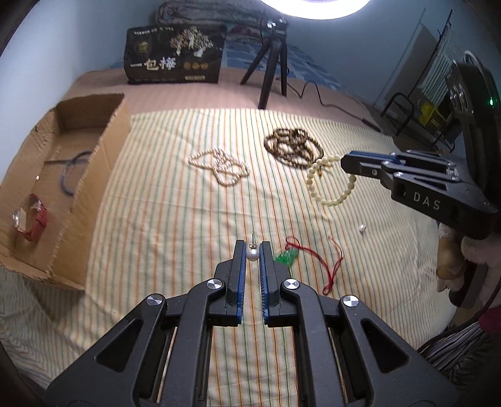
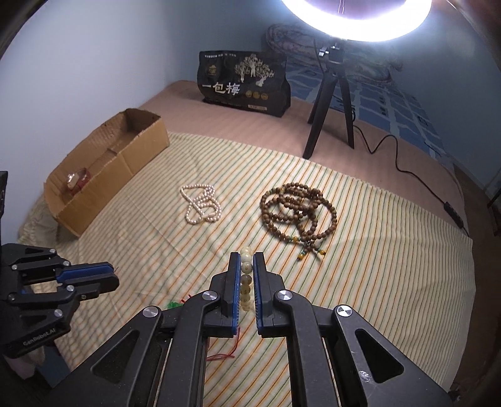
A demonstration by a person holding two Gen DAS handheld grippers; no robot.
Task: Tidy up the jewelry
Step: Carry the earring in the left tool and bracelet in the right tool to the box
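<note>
My left gripper [image 1: 252,247] is shut on a pearl earring [image 1: 252,254], held above the striped cloth [image 1: 175,219]; it also shows in the right wrist view [image 2: 114,275]. My right gripper [image 2: 247,260] is shut on a cream bead bracelet [image 2: 246,283], which hangs from it in the left wrist view [image 1: 328,181]. A white pearl necklace [image 1: 220,166] and a brown wooden bead necklace [image 1: 292,145] lie on the cloth. A red-cord green pendant [image 1: 286,256] and a second pearl earring [image 1: 362,228] lie nearer. A cardboard box [image 1: 103,162] on the left holds a red watch [image 1: 31,219] and a blue cord [image 1: 70,169].
A black snack bag [image 1: 175,56] and a tripod [image 1: 272,65] with a ring light [image 2: 357,18] stand at the back of the bed. A cable [image 2: 407,169] runs right. A black rack [image 1: 416,119] stands beyond the right edge.
</note>
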